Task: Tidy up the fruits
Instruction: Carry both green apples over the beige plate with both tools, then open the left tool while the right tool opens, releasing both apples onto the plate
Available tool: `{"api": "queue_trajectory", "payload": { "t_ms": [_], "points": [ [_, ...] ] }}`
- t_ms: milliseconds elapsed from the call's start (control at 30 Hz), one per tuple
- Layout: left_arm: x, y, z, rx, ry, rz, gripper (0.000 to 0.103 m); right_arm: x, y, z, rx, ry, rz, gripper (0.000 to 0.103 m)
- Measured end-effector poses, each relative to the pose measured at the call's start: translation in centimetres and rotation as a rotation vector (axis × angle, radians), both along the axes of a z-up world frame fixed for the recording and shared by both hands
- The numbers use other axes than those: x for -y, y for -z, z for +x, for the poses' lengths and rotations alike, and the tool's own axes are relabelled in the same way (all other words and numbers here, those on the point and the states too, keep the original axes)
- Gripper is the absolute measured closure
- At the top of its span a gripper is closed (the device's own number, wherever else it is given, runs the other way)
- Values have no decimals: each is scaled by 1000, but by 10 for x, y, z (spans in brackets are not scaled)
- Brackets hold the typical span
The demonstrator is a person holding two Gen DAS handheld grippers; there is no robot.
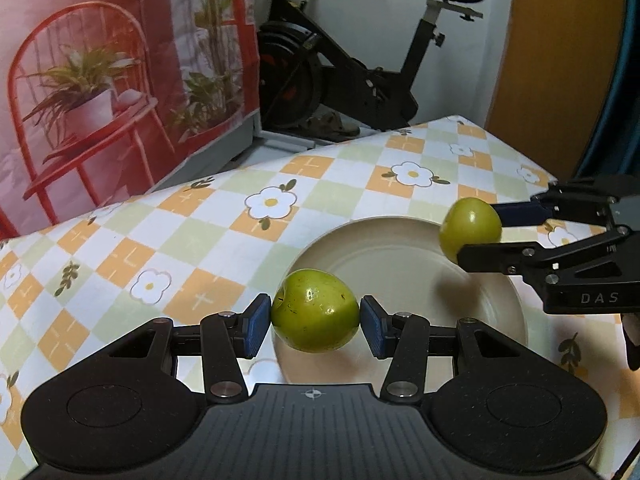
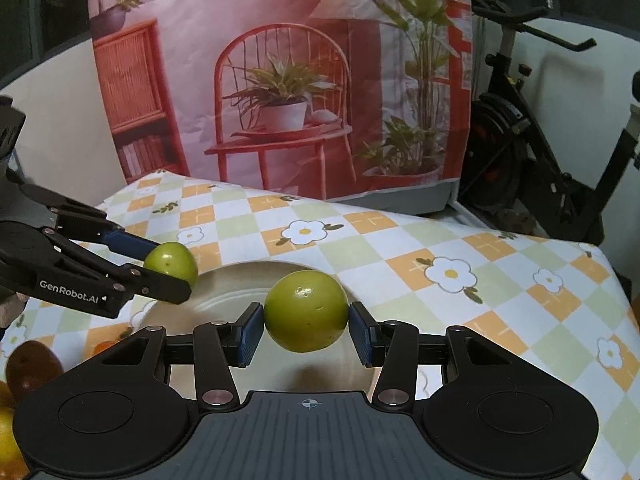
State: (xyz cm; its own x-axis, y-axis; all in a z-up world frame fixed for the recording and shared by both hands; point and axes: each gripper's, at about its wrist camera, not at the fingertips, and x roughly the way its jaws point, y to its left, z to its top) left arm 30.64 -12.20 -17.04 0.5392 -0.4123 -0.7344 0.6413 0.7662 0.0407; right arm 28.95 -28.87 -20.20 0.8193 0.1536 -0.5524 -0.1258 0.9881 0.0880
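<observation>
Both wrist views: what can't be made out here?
- Plate: near rim hidden by the left gripper and its green fruit; right wrist view likewise.
- Fruits at lower left, right wrist view: cut off by the frame edge and the right gripper; kinds unclear.

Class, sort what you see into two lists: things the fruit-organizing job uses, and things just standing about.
Job:
left gripper
its green fruit
right gripper
its green fruit
beige plate

Standing about:
exercise bike
printed backdrop
checked tablecloth

Exercise bike point(image 1: 360, 60) beside printed backdrop point(image 2: 280, 80)
</observation>
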Motion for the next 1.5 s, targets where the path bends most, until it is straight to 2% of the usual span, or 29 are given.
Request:
{"api": "queue_trajectory", "payload": {
  "t_ms": [433,667,1100,1500],
  "points": [
    [16,26,20,-14,-7,24,52,-6,17,34,-55,2,-54,60],
    [19,25,26,-6,-16,13,51,-11,26,46,-71,11,-95,60],
    [29,26,27,17,-9,51,50,-14,29,56,-63,22,-117,60],
    [22,17,27,35,-69,45,47,-21,29,58,-78,16,-167,59]
  ]
}}
